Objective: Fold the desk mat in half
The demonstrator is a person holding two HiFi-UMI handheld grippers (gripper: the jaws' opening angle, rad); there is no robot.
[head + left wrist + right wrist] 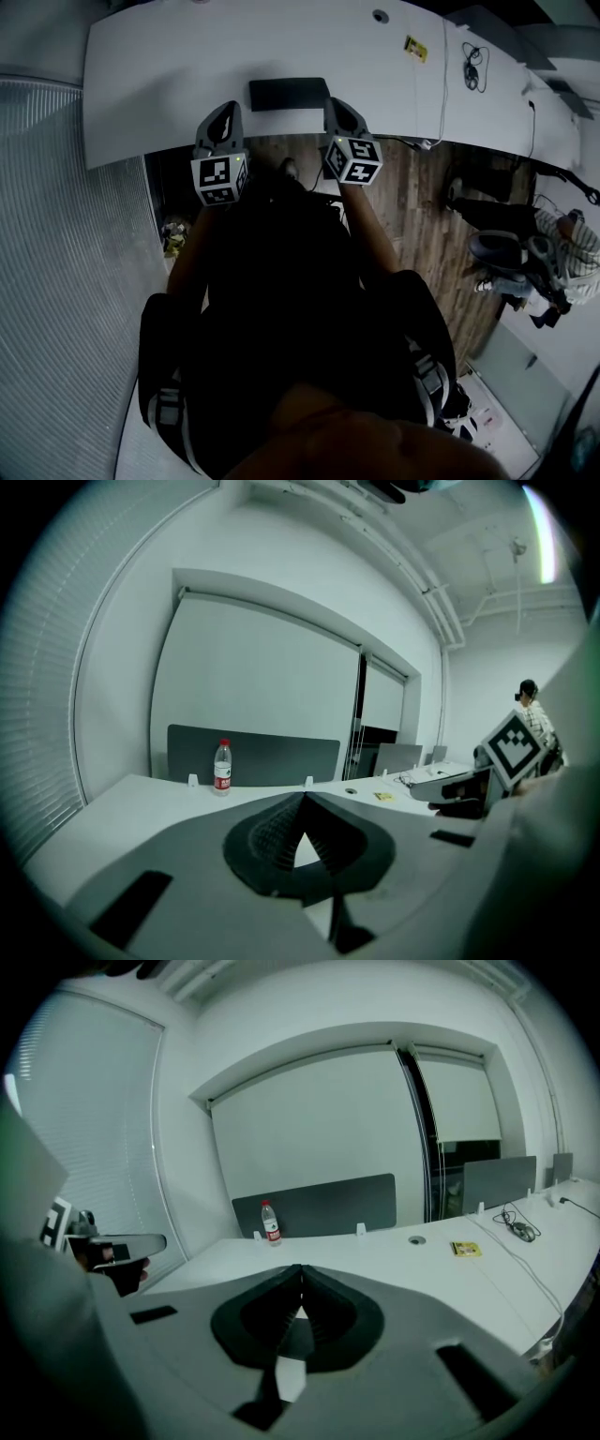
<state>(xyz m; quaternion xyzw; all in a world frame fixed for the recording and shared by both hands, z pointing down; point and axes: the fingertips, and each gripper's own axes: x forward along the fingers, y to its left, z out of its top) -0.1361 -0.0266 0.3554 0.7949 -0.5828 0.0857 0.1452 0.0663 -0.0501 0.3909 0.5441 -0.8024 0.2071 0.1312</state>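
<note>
Desk mat (pixel 288 94) lies between left tool (pixel 228 111) and right tool (pixel 337 105); both jaws together, empty.

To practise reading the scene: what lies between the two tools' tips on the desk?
The dark mat lies flat on the white desk between the left tool and right tool; the head view shows it.

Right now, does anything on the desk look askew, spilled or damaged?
Nothing stands out. The dark mat lies flat and square to the near edge of the desk. The water bottle stands upright. The left gripper and right gripper are both shut and empty.
</note>
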